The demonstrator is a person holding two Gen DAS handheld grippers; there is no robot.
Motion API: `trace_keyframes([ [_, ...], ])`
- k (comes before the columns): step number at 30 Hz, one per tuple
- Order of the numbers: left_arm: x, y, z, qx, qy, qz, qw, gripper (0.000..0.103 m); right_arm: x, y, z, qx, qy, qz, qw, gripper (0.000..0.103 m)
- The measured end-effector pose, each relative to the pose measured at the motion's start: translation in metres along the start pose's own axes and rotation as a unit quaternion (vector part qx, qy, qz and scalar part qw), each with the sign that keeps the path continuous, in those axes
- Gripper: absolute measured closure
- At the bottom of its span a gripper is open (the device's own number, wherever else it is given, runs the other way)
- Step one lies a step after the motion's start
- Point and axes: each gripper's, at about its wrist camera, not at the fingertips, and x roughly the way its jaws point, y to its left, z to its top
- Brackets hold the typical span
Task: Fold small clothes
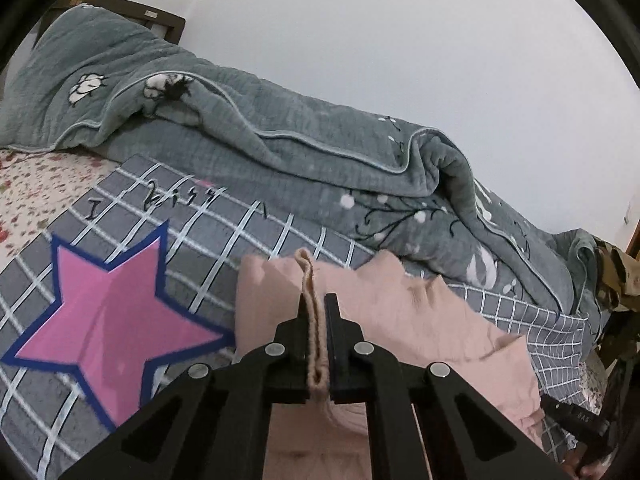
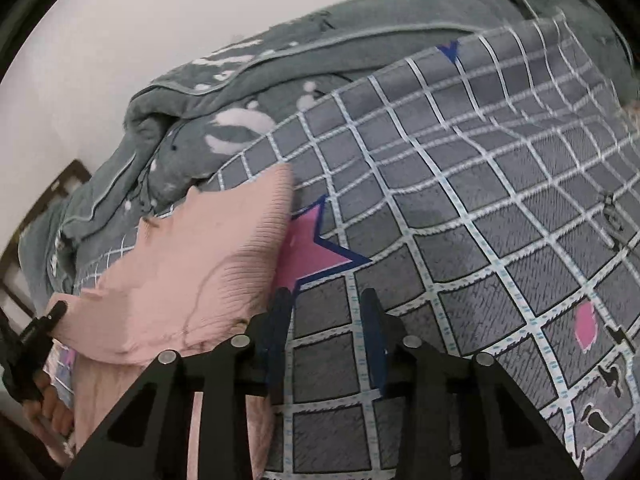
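A small pink knit garment (image 1: 420, 320) lies on a grey checked sheet (image 1: 248, 232) with a pink star (image 1: 108, 312). My left gripper (image 1: 318, 300) is shut on a ribbed edge of the pink garment (image 1: 310, 280) and holds it pinched upright between the fingers. In the right wrist view the same garment (image 2: 192, 264) lies to the left, partly folded over. My right gripper (image 2: 326, 296) is open and empty above the checked sheet (image 2: 460, 208), just right of the garment. The left gripper's tip (image 2: 44, 320) shows at the far left edge.
A rumpled grey-green quilt (image 1: 280, 136) is heaped along the far side against a white wall. A floral sheet (image 1: 36, 188) shows at left, with a dark wooden headboard (image 1: 132, 8) behind. Dark furniture (image 2: 44, 208) stands at the bed's end.
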Motion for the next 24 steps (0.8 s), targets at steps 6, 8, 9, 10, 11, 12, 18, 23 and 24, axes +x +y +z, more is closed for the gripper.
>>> trace_keyframes([
  [6,0.013,0.006,0.0,-0.012,0.022,0.021,0.9995,0.097,-0.003,0.01,0.001,-0.027,-0.008,0.027,0.999,0.059],
  [8,0.025,0.013,-0.009,-0.016,0.071,0.031,0.9968,0.097,-0.003,0.019,0.004,-0.049,-0.004,0.04,0.998,0.052],
  [9,0.029,0.016,-0.013,-0.019,0.089,0.031,0.9954,0.097,-0.002,0.023,0.005,-0.058,-0.005,0.041,0.997,0.051],
  [10,0.03,0.018,-0.016,-0.023,0.096,0.026,0.9948,0.096,-0.001,0.027,0.005,-0.065,-0.007,0.041,0.997,0.05],
  [11,0.029,0.02,-0.016,-0.027,0.095,0.022,0.9949,0.095,0.0,0.029,0.006,-0.069,-0.008,0.041,0.997,0.049],
  [12,0.026,0.021,-0.017,-0.029,0.091,0.017,0.9953,0.093,0.003,0.031,0.006,-0.071,-0.005,0.04,0.997,0.047],
  [18,0.023,0.011,-0.022,-0.002,0.085,0.023,0.9961,0.082,0.034,0.042,0.003,-0.093,0.056,0.023,0.994,0.047],
  [23,0.019,0.012,-0.02,-0.006,0.075,0.018,0.997,0.082,0.027,0.046,-0.001,-0.107,0.036,0.031,0.993,0.08],
  [24,0.015,0.014,-0.02,-0.009,0.064,0.015,0.9978,0.082,0.023,0.045,-0.001,-0.104,0.026,0.029,0.994,0.084],
])
